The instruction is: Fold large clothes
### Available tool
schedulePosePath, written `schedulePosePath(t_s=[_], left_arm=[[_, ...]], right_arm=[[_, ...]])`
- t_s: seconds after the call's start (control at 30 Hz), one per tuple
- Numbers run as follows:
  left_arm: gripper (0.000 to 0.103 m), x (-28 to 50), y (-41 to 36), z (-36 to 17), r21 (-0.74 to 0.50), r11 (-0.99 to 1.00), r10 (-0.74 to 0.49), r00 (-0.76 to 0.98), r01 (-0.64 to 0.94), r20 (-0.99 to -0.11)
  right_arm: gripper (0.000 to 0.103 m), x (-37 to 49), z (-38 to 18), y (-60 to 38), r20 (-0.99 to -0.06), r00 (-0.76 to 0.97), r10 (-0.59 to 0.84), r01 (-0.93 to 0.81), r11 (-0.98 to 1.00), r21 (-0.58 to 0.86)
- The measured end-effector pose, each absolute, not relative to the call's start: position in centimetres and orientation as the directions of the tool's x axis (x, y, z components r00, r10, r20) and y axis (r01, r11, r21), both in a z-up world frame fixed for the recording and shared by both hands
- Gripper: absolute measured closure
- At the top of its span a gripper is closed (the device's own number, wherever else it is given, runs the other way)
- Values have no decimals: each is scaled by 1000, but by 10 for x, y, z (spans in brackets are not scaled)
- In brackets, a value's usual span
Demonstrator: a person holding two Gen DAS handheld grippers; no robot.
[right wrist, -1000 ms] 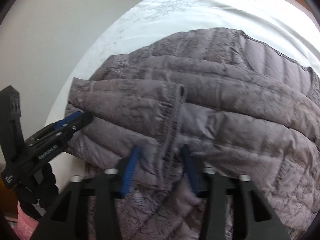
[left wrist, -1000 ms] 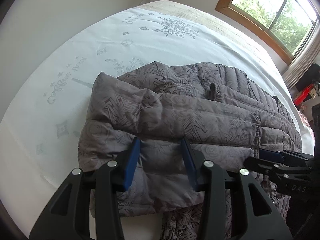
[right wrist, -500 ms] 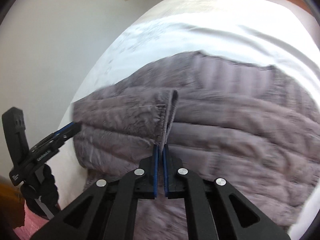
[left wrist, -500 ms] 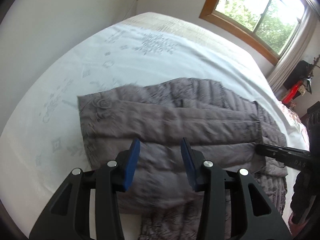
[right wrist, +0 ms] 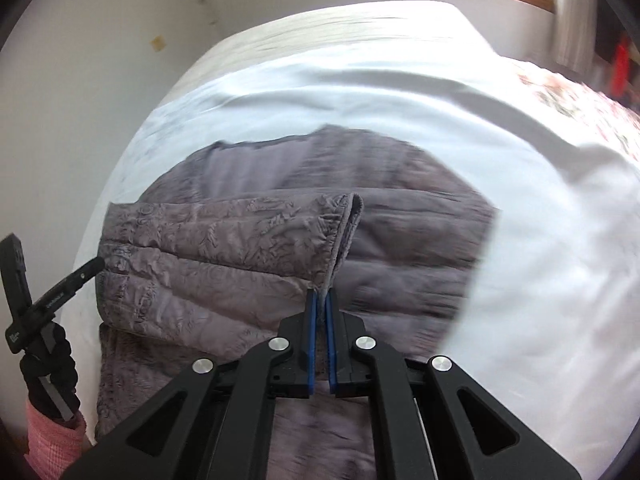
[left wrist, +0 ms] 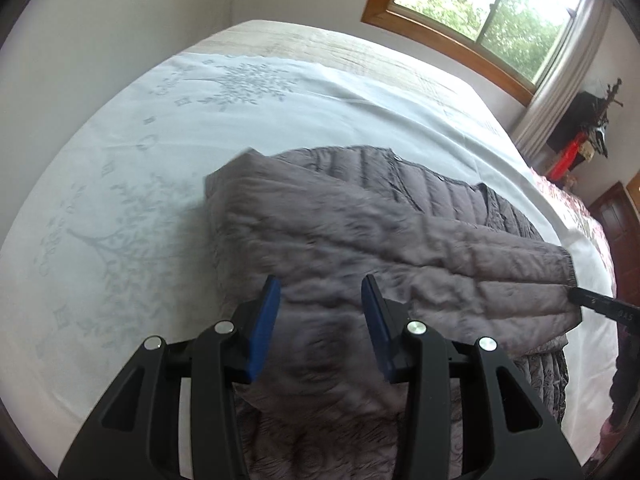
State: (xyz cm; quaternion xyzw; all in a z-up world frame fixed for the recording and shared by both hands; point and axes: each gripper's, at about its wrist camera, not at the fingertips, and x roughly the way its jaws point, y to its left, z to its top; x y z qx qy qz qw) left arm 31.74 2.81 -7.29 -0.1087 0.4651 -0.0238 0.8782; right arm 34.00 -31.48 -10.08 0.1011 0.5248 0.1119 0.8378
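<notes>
Left gripper [left wrist: 320, 312] gapes wide over the grey quilted jacket [left wrist: 380, 240]; window [left wrist: 492, 12] at one o'clock.

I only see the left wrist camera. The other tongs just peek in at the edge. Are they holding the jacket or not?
Observer: Yes. The right wrist view shows the right tongs shut on the sleeve cuff of the grey puffer jacket.
Operator: And who's holding my tongs?
Observer: A black-gloved hand with a pink knitted sleeve holds the left tongs at the jacket's side edge.
</notes>
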Motion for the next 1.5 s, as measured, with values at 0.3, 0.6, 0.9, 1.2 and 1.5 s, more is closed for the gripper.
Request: schedulePosePath(t_s=[0.3,0.6,0.9,1.2,1.5], left_arm=[[62,338,-2,-97,-180,984,-148,515,-12,-844],[62,346,-5,-119,-150,989,-133,486,3,-864],[61,350,-28,-83,-155,986,-160,532,54,-832],[60,371,-73,-86,-95,987,-149,533,129,-833],[60,375,-79,-112,-77,986,-142,501,149,-853]], right_arm=[[99,328,-126,-362,-888,394,238,37,961,274],[99,322,-160,-367,-923,358,145,102,976,193],[94,332,-97,-351,-846,497,192,0,975,221],[94,364,-133,-306,-872,441,210,-27,975,221],[97,367,-161,-301,-886,419,196,-42,980,197]])
